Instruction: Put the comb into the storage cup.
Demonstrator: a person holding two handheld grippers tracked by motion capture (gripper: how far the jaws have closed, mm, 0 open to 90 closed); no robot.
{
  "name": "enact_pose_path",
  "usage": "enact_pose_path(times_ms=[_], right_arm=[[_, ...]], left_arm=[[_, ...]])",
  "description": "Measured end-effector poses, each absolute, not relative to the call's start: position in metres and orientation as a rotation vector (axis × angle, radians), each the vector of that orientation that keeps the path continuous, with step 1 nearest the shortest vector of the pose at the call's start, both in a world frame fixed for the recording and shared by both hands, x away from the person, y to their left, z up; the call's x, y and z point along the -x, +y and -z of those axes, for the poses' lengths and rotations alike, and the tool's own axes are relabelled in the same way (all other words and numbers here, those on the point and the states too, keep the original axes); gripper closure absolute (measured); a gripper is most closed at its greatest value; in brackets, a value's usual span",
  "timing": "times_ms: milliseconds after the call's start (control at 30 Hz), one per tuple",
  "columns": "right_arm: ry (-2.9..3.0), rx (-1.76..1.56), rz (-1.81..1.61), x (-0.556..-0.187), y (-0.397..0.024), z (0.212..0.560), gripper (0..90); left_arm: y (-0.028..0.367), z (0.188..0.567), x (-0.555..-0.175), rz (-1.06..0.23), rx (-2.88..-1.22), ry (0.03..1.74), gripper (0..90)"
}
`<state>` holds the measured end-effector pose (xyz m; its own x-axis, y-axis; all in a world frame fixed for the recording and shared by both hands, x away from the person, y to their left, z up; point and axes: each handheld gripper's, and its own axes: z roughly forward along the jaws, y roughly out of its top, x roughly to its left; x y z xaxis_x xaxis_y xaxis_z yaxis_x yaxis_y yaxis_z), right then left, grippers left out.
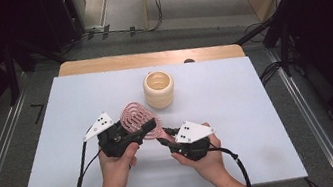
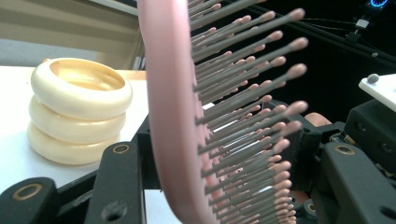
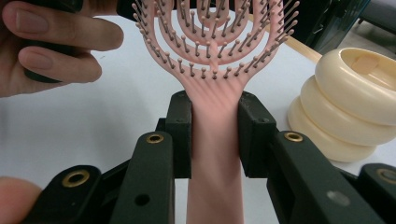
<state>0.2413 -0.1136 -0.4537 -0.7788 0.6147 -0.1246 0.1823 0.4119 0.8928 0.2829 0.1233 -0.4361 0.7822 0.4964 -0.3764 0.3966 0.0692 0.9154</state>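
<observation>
So on my left I've got the left gripper (image 1: 146, 129) up around the head of the brush (image 1: 138, 118). In the left gripper view the pink head stands edge-on between my two jaws, bristles pointing off to that view's right, and the jaws sit partly open on either side of it. I honestly can't tell if the pads are pressing on it or just flanking it.

The brush is low over the white table (image 1: 236, 97), about the middle, held up between both grippers with the head toward the far side.

Just past the head sits the cup (image 1: 159, 89), cream, ribbed like three stacked rings, standing upright and apart from the brush.

Then over on my right, the right gripper (image 1: 164, 140) is clamped tight on the handle. The right gripper view shows both pads (image 3: 180, 135) squeezed against the pink handle right below where it flares into the head, bristles facing the camera.
</observation>
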Motion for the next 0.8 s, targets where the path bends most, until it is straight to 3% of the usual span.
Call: enact_pose_path(times_ms=[267,433,600,667,800], right_arm=[[2.218,-0.676,-1.322,-0.2414,-0.1124,0.4582,67.3],[2.227,-0.662,-1.308,-0.2417,-0.1093,0.4613,67.5],[2.229,-0.672,-1.337,-0.2426,-0.1104,0.4607,66.9],[2.237,-0.681,-1.364,-0.2436,-0.1120,0.4603,62.5],[2.235,-0.688,-1.427,-0.2459,-0.1161,0.4587,45.5]], left_arm=[[0.1231,0.4385,-0.2862,-0.024,-1.541,0.753,53.3],[0.1250,0.4382,-0.2874,0.029,-1.521,0.730,61.7],[0.1257,0.4380,-0.2874,0.065,-1.506,0.703,62.5],[0.1268,0.4373,-0.2877,0.059,-1.506,0.702,62.6],[0.1304,0.4355,-0.2880,0.040,-1.502,0.694,62.6]])
